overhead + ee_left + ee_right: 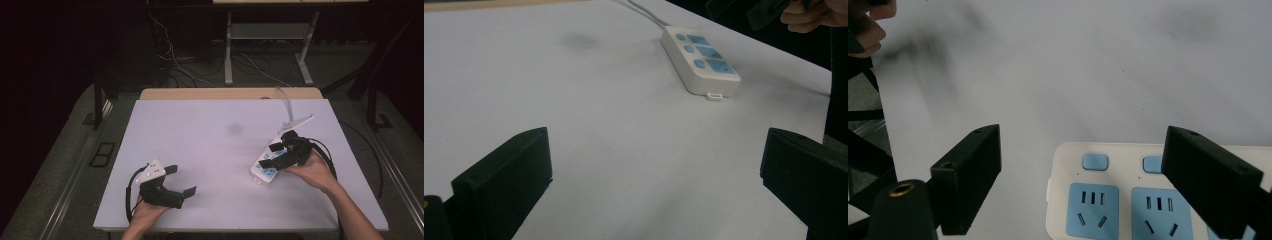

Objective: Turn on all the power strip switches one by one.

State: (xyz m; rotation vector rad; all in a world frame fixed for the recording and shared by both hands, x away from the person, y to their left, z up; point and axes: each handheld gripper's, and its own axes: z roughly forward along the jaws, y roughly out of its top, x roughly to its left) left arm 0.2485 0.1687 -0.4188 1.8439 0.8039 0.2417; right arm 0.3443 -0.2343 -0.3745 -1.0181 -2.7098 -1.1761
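Power strip: a white power strip (265, 169) with blue sockets and blue switches lies flat on the white tabletop (210, 150), toward its right near corner; its pale cord (286, 102) runs off toward the far edge.
Right tool: the right tool (272, 153) hovers directly over the strip, jaws wide apart and holding nothing. In the right gripper view the jaws frame the strip's end, one jaw over bare tabletop and the other above the sockets, which looks like lining up for a grasp or a press on a switch (1095, 162); I cannot tell which.
Left tool: the left tool (181, 181) sits low near the left near corner, well apart from the strip, jaws spread and empty. It points across the surface toward the strip, so it reads as waiting in reserve.
Hands: the right hand (314, 172) grips its tool from behind; the left hand (148, 209) holds its tool from the near edge.
Surface mark: a faint dark smudge (234, 129) sits mid-tabletop, away from both tools.
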